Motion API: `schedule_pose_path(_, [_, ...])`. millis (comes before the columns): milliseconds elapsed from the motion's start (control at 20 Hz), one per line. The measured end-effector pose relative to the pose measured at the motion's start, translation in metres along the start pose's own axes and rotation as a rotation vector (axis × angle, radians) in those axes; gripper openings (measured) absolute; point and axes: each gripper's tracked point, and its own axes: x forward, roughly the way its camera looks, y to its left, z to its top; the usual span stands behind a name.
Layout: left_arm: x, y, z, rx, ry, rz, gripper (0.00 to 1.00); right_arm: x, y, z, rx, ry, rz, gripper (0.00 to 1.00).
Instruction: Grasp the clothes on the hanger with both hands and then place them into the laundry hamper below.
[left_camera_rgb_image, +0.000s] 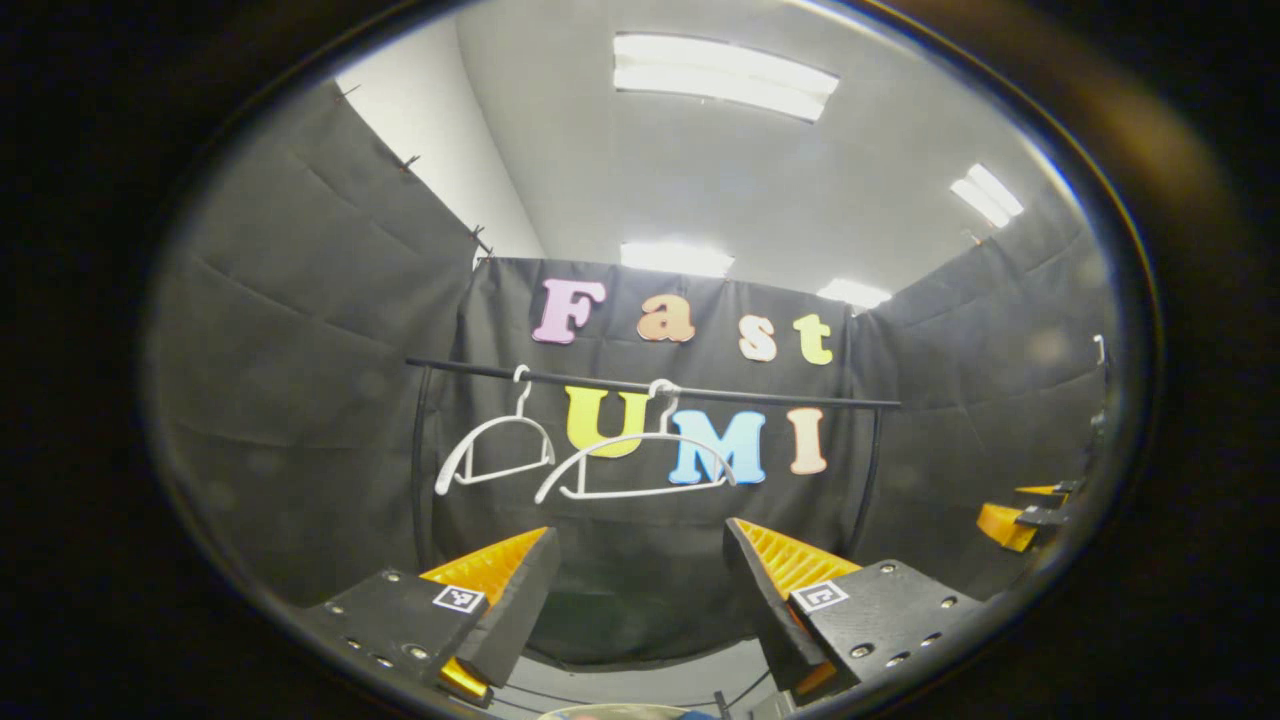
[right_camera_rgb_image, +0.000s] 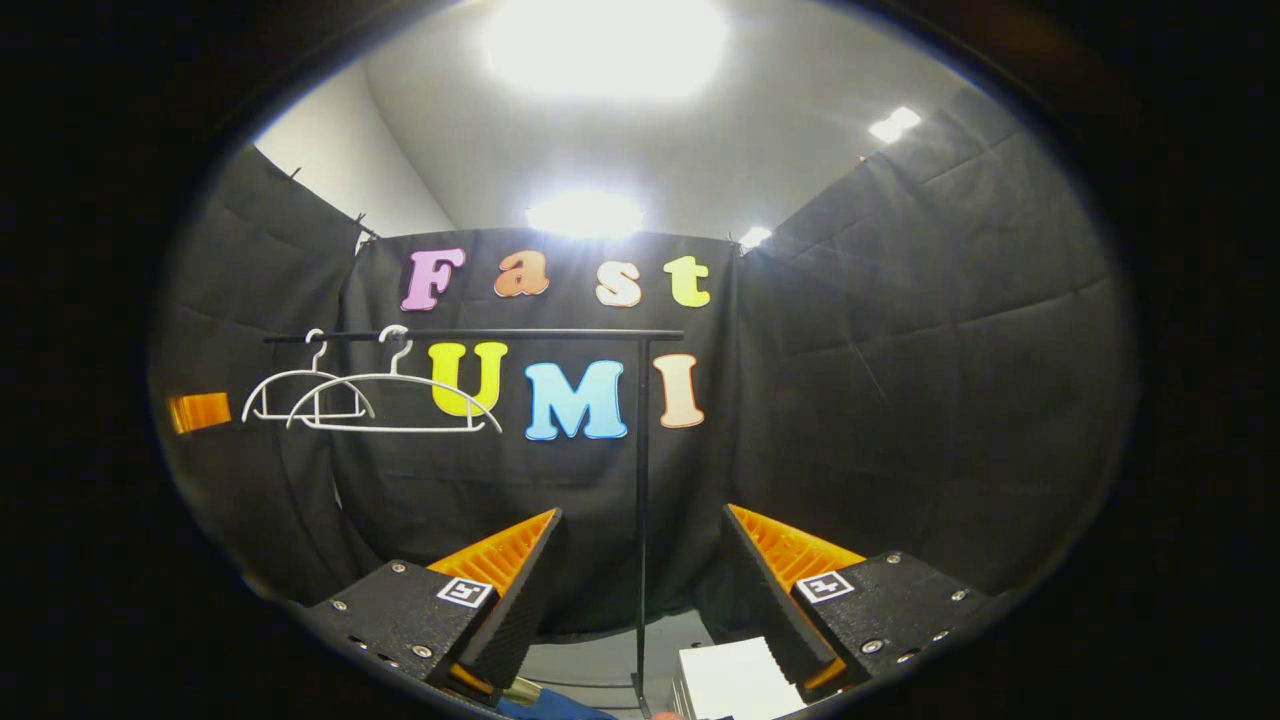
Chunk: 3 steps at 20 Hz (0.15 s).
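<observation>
I hold my left gripper (left_camera_rgb_image: 640, 590) with its fingers spread apart, nothing between them, pointing at the black rail (left_camera_rgb_image: 650, 386). Two bare white hangers (left_camera_rgb_image: 640, 455) hang from the rail, side by side near its left end. My right gripper (right_camera_rgb_image: 640, 590) is likewise released and empty, facing the rail's right post (right_camera_rgb_image: 642, 500). I cannot tell where the clothes or the hamper are.
</observation>
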Motion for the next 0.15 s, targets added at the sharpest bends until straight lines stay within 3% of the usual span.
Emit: schedule_pose_path(150, [0.001, -0.004, -0.019, -0.024, 0.025, -0.043, 0.94, -0.007, 0.006, -0.001, 0.042, 0.009, -0.014, 0.94])
